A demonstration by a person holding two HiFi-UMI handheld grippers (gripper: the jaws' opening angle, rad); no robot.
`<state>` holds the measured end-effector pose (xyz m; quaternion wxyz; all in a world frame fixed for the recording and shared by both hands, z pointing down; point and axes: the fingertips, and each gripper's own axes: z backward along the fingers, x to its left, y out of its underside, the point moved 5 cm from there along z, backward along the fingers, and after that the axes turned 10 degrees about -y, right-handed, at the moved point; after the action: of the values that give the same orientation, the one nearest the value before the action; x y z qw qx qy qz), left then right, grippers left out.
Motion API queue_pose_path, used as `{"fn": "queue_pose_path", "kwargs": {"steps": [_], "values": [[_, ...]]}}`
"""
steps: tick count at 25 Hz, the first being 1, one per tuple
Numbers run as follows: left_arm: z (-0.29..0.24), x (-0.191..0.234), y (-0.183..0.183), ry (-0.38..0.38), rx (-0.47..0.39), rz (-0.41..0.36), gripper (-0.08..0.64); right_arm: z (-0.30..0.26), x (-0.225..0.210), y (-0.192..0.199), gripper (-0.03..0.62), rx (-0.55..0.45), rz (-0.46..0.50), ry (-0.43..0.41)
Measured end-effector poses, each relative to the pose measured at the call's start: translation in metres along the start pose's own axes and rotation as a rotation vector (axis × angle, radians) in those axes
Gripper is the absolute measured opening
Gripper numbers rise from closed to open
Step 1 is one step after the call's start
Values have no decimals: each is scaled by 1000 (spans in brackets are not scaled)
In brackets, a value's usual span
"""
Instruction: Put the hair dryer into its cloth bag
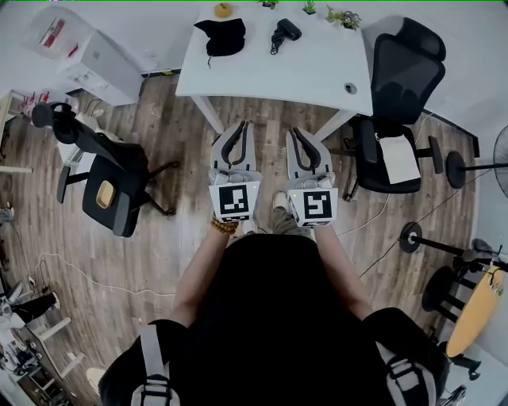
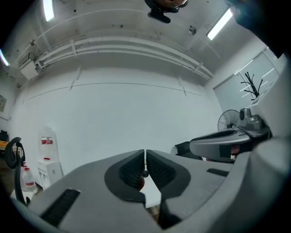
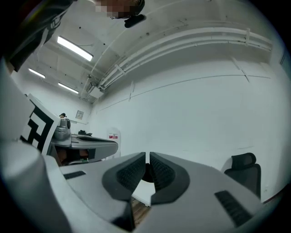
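- The hair dryer is black and lies on the white desk near its far edge. It is outside its bag and nothing touches it.
- The cloth bag is also black. It lies crumpled on the same desk, left of the hair dryer and apart from it.
- Bag contents: nothing is seen inside the bag. The head view does not show whether its mouth is open or which way it faces.
- A small round yellowish object sits just beyond the bag. Small potted plants stand along the far edge.
- The left tongs are pressed together and empty. The left gripper view shows the ribbed pads almost touching.
- The right tongs are likewise pressed together with nothing pinched, as the right gripper view confirms.
- Both tongs are held level, side by side over the wooden floor, short of the desk's near edge.
- Step in hand: judged as the start position. No part of the task is done yet.
- Next move, as a judgement: bring both tongs forward over the desk and spread them. One pair should grip the bag at its opening and the other should take the hair dryer.
- A black office chair stands close to the desk's right end and may crowd the right arm.
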<state>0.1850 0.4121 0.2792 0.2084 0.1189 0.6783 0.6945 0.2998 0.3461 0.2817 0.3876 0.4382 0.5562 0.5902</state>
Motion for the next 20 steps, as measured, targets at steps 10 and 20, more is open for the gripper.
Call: {"fn": "queue_pose_path", "kwargs": {"steps": [10, 20], "values": [[-60, -38, 8, -53, 46, -48, 34, -26, -74, 20, 37, 21, -52, -87], [-85, -54, 27, -99, 119, -81, 34, -36, -120, 53, 37, 82, -104, -137]]}}
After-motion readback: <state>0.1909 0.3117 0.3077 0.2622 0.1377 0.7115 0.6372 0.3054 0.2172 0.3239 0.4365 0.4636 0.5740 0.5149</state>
